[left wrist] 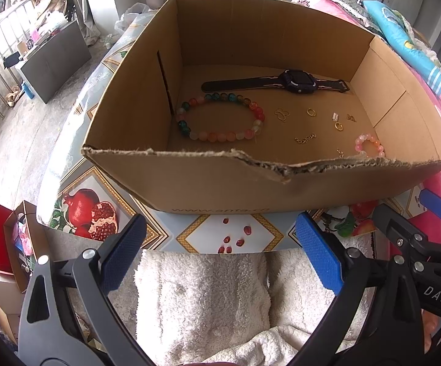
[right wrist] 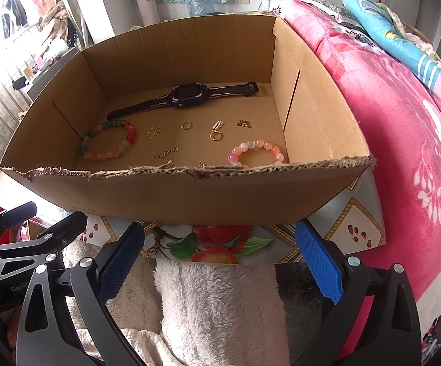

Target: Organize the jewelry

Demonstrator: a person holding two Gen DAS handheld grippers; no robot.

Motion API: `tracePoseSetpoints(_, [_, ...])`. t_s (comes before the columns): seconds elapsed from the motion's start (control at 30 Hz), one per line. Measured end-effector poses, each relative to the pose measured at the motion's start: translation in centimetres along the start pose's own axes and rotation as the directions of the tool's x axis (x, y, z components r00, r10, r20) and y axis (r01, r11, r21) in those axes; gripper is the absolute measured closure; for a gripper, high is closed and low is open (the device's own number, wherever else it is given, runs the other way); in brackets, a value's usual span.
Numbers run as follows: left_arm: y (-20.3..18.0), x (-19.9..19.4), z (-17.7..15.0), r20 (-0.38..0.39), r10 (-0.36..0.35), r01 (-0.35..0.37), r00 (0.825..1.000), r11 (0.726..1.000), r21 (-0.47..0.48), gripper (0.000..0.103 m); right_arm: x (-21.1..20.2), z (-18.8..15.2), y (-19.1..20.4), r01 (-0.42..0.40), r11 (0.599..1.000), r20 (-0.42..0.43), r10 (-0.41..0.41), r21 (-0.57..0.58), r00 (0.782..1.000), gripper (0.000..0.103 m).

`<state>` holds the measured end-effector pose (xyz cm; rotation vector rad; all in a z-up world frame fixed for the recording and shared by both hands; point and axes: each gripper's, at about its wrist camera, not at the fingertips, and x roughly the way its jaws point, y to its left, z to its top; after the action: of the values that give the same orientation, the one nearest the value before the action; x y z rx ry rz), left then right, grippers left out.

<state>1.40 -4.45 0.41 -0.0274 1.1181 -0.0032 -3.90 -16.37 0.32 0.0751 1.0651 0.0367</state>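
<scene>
Cardboard box (left wrist: 220, 189) near wall hides the front floor strip. Pink bead bracelet (left wrist: 369, 146) half cut by that torn rim in left view, lower edge cut in right view. Small gold chain bit (left wrist: 339, 153) beside it mostly hidden. Gold charms (right wrist: 217, 125) too small to identify. Box print partly unreadable.

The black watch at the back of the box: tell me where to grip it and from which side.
Grip the black watch by its square case, coming straight down from above with the right tongs open across the case's narrow width. It lies flat on the box floor with both straps stretched out sideways; the case is its thickest, stiffest part, while the flat straps offer little to pinch.
</scene>
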Motion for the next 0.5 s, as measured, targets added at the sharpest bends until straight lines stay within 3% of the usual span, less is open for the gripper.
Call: tracePoseSetpoints(0.5, [-0.12, 0.09, 0.07, -0.002, 0.001, -0.001, 1.000, 1.000, 0.001, 0.009, 0.05, 0.03, 0.05, 0.002, 1.000, -0.002, -0.002, 0.001, 1.000, 0.007])
